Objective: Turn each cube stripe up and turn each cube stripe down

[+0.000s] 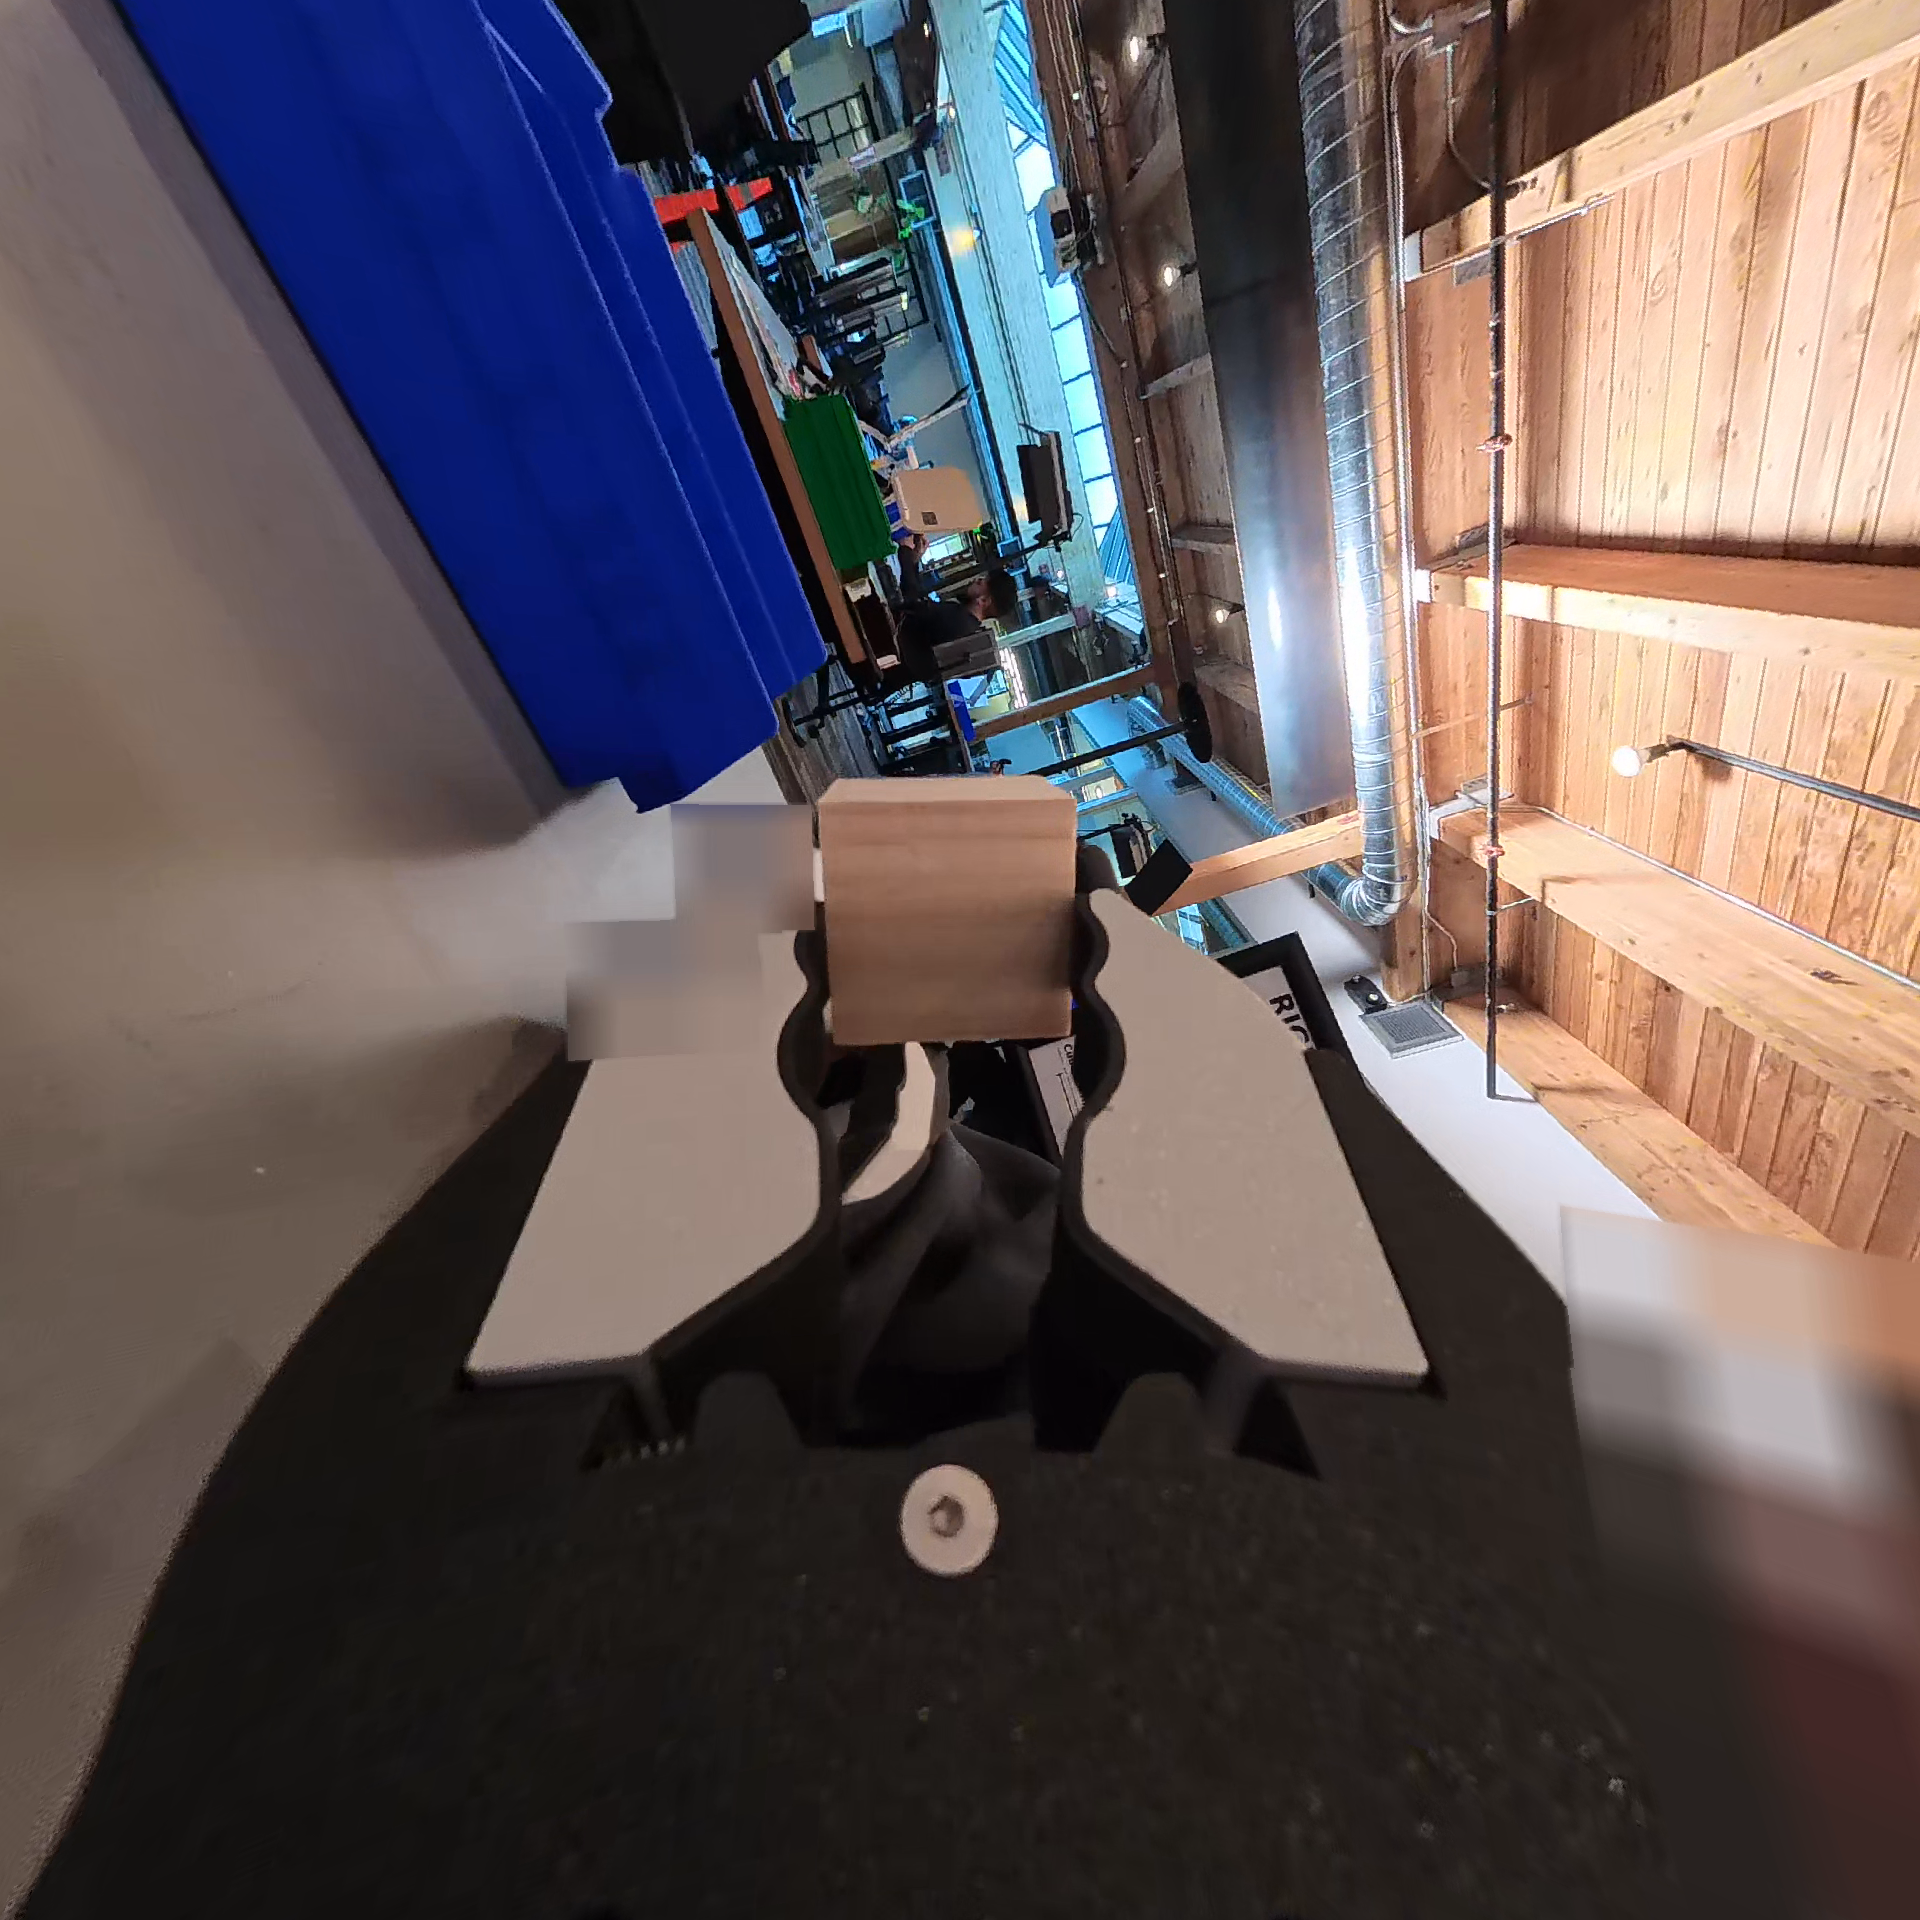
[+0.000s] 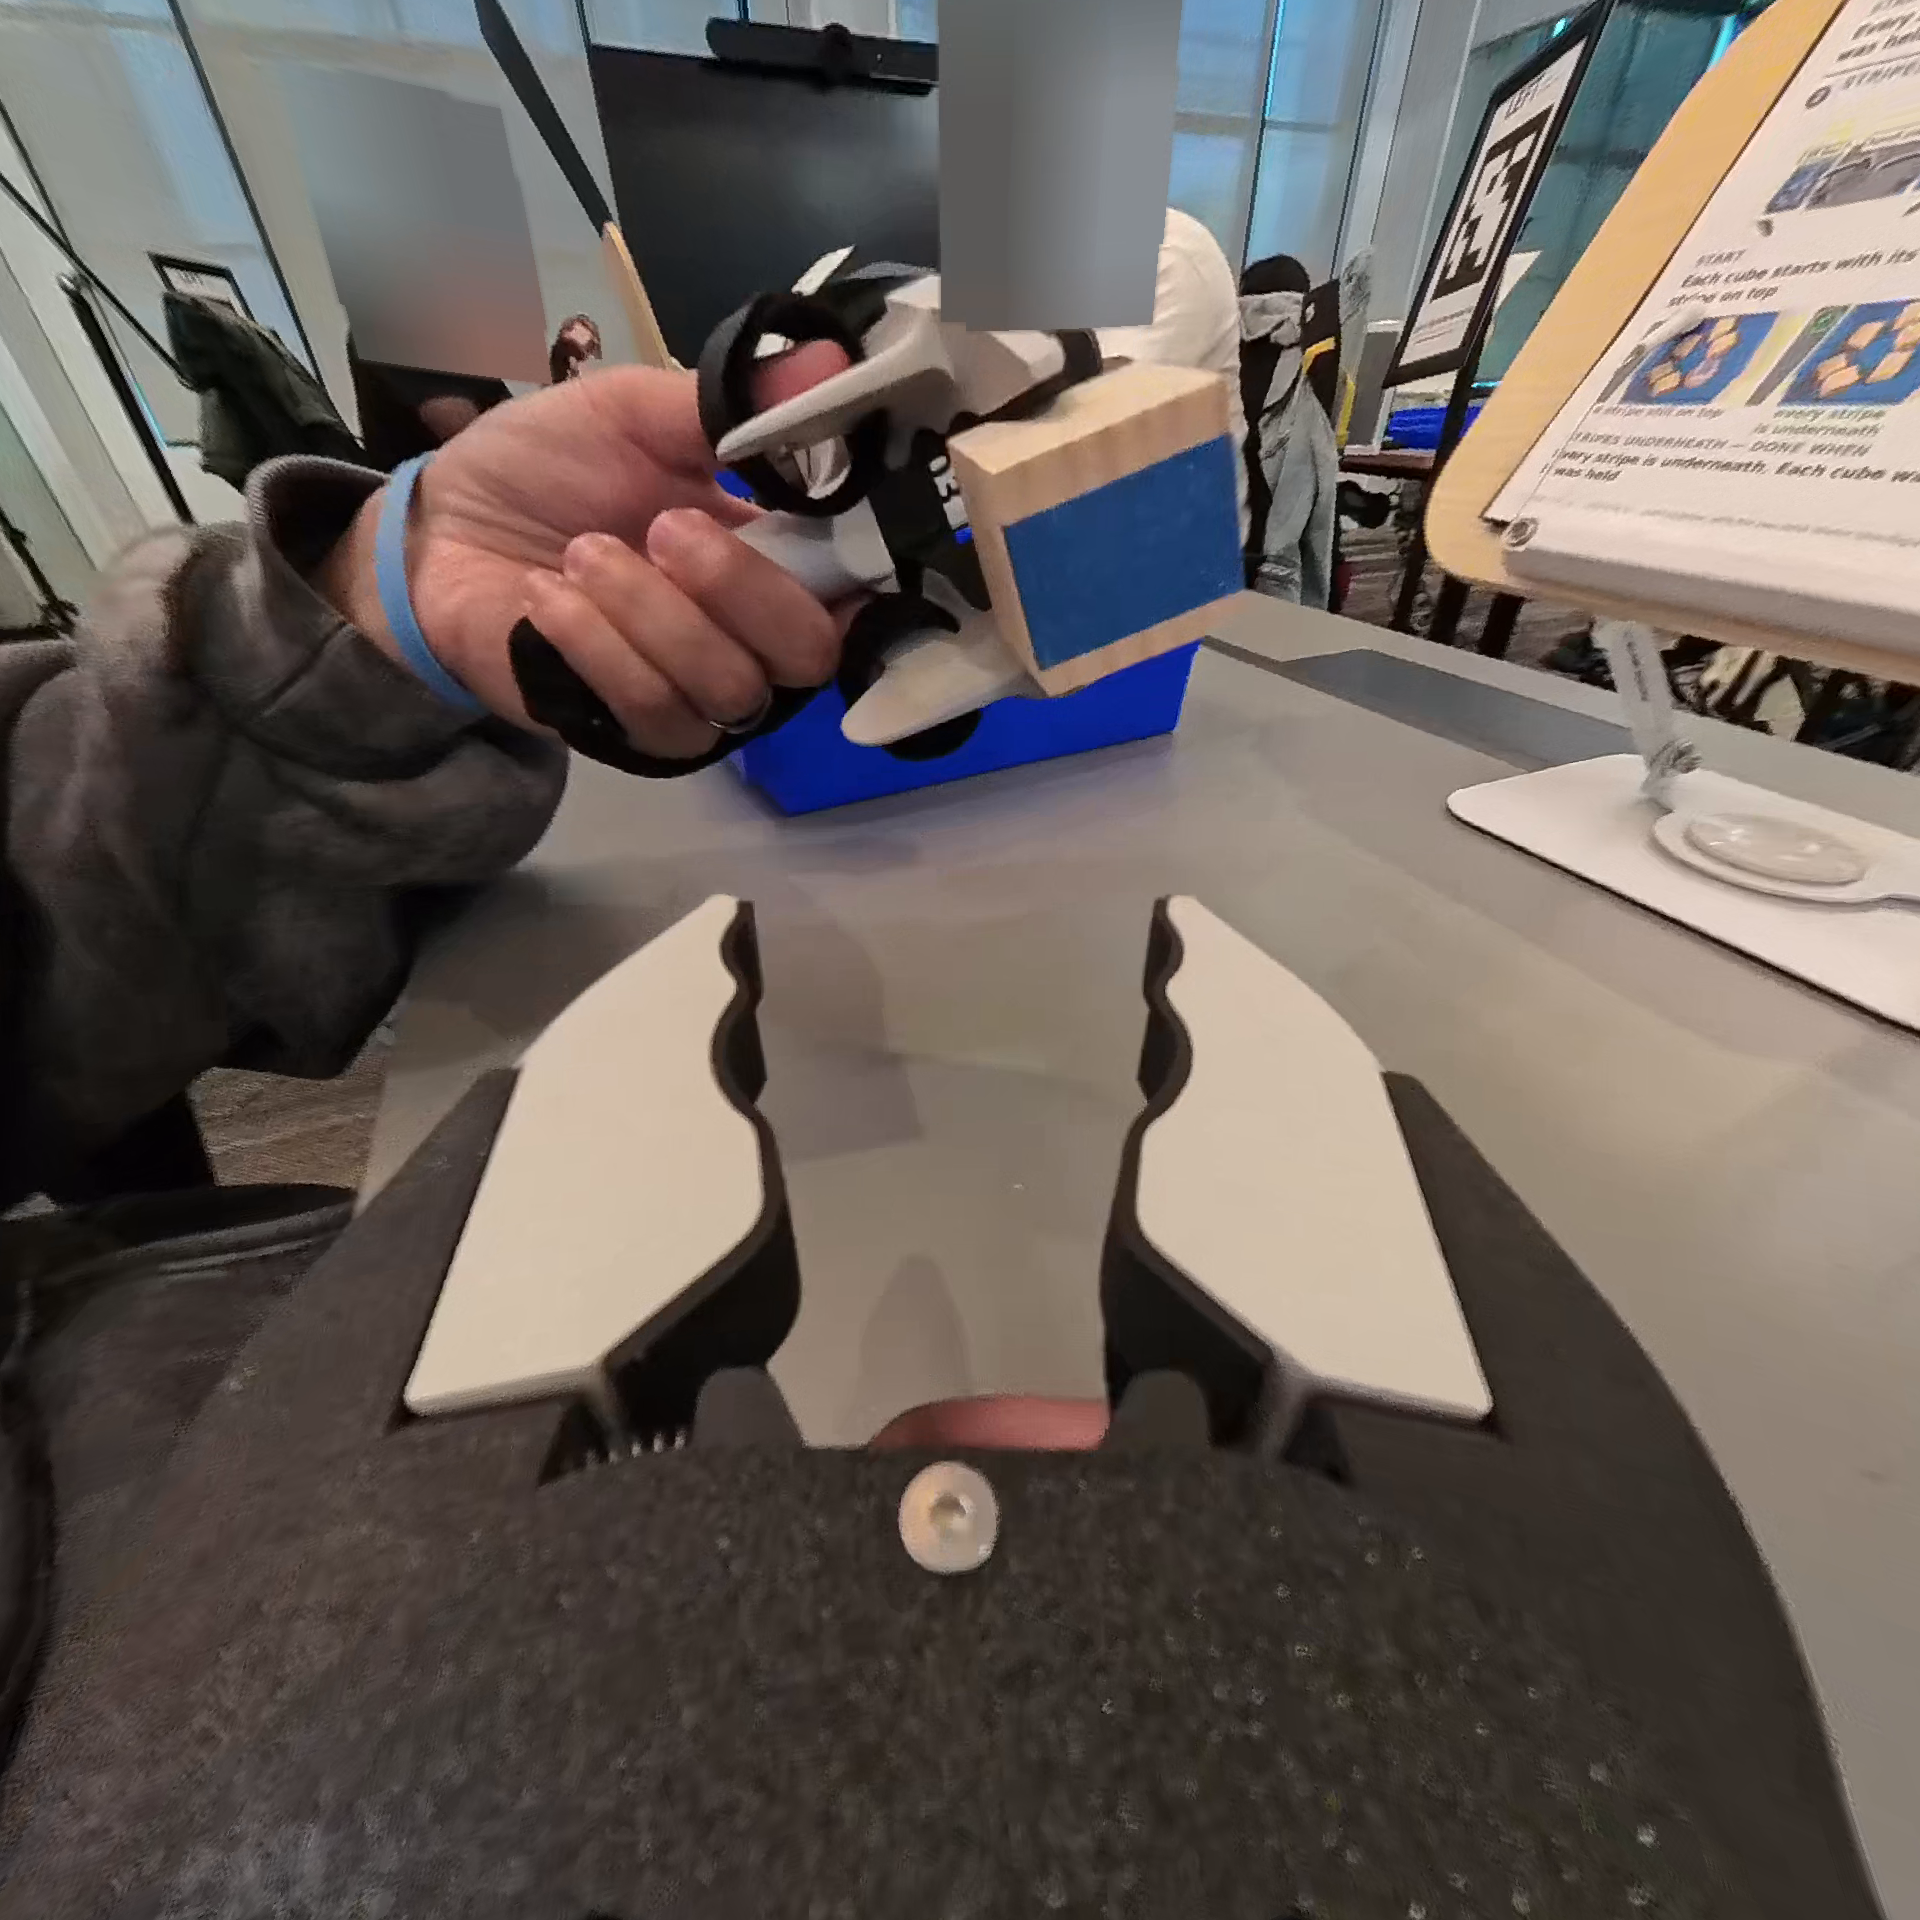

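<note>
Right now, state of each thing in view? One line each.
left gripper: shut on the wooden cube, raised off the table.
wooden cube: held in the air, tilted, blue stripe facing the right wrist camera.
right gripper: open, empty, low over the grey table.
blue bin: on the table, behind the cube.

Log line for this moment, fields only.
left gripper: shut on wooden cube, lifted above grey table | blue stripe: faces right gripper | right gripper: open, empty | blue bin: behind cube
</note>
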`<state>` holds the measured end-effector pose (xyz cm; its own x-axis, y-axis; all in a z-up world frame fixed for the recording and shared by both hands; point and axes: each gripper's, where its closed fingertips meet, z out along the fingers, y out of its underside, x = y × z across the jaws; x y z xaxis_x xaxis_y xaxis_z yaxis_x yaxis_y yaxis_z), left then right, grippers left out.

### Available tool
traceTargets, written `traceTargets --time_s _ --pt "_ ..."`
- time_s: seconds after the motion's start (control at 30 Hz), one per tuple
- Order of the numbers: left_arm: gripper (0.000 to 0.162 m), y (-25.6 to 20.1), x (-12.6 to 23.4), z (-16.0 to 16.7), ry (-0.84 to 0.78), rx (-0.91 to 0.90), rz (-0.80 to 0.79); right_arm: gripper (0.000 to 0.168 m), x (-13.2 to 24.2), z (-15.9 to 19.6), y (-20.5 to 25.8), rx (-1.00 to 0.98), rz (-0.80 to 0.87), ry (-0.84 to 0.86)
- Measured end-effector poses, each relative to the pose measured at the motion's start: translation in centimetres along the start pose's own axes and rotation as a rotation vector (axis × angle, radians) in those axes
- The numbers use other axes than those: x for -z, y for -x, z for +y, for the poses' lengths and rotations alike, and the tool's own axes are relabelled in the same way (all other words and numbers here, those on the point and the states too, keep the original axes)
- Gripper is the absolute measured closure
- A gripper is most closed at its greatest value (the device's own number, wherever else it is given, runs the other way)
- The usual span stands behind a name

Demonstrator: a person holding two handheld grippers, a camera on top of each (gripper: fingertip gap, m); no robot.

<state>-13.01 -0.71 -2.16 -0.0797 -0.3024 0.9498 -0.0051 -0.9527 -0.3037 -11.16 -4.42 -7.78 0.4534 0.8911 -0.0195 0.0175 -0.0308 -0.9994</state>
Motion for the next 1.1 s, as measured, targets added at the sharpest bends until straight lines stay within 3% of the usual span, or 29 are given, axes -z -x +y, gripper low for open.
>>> traceTargets --time_s 0.17,0.4,0.43,0.5,0.63,0.67,0.73,0.8,0.9,1.03,1.1 --pt "0.119 -0.1 -0.3 0.2 -0.002 0.025 0.011 0.092 -0.4 -2.1 -1.3 0.127 0.061 -0.012" --pt "0.119 -0.4 -0.5 0.8 0.019 0.057 0.047 0.092 -2.9 -6.1 -2.1 0.138 0.02 -0.071" --pt "0.119 -0.4 -0.6 1.0 0.029 0.061 0.052 0.094 -3.5 -5.8 -1.8 0.145 -0.011 -0.048" --pt "0.119 -0.3 -0.9 1.6 0.064 0.062 0.059 0.123 -3.7 -5.4 -1.5 0.214 -0.018 -0.021" --pt "0.118 -0.2 -1.3 2.2 0.101 0.013 0.022 0.123 -3.1 -5.0 -1.4 0.277 -0.036 0.004" --pt "0.117 -0.1 -1.3 2.4 0.114 -0.011 0.004 0.123 -2.8 -5.2 -1.6 0.282 -0.019 0.006" --pt "0.097 -0.2 -1.2 2.3 0.115 -0.071 -0.049 0.123 -1.8 -6.3 -2.3 0.297 0.028 -0.018" --pt "0.094 -1.0 -0.5 1.3 0.066 -0.173 -0.103 0.123 -0.4 -7.8 -3.2 0.278 0.074 -0.026" --pt "0.093 -1.5 1.7 -0.9 -0.054 -0.413 -0.3 0.123 2.6 -10.3 -5.9 0.262 0.212 0.018" --pt "0.094 0.7 6.1 -3.7 -0.169 -0.84 -0.863 0.123 9.2 -12.7 -11.9 0.136 0.509 0.117" --pt "0.1 1.9 8.0 -4.3 -0.19 -0.938 -1.109 0.123 13.6 -12.7 -15.1 -0.006 0.682 0.159"
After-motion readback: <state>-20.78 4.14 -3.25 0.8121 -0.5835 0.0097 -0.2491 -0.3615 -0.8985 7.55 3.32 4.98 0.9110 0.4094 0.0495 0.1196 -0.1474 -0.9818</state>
